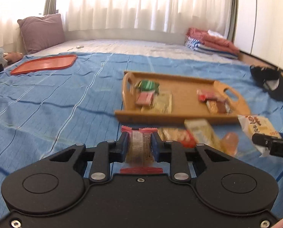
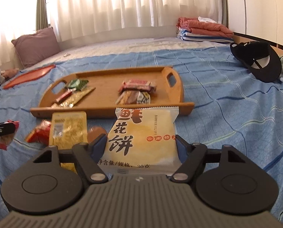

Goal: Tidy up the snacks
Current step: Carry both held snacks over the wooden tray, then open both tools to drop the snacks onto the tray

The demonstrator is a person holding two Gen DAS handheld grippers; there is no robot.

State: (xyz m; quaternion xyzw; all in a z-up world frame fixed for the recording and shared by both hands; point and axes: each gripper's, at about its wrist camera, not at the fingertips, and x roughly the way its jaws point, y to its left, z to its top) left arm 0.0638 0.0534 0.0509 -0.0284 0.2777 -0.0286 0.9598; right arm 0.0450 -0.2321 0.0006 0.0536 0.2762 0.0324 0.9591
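My left gripper [image 1: 139, 142] is shut on a small red-edged snack packet [image 1: 140, 148], held above the blue bedspread in front of a wooden tray [image 1: 183, 95]. My right gripper [image 2: 141, 146] is shut on a pale flower-cake packet [image 2: 143, 138], also in front of the tray [image 2: 111, 87]; it shows at the right of the left wrist view [image 1: 259, 127]. The tray holds one group of snacks on its left [image 2: 73, 93] and one on its right [image 2: 137, 91]. Loose snacks [image 2: 65, 131] lie on the bed before the tray.
A red lid [image 1: 44, 64] lies far left on the bed. A purple pillow [image 1: 40, 32] stands at the back left. Folded clothes [image 2: 204, 30] sit at the back right. A black cap [image 2: 257, 60] lies at the right.
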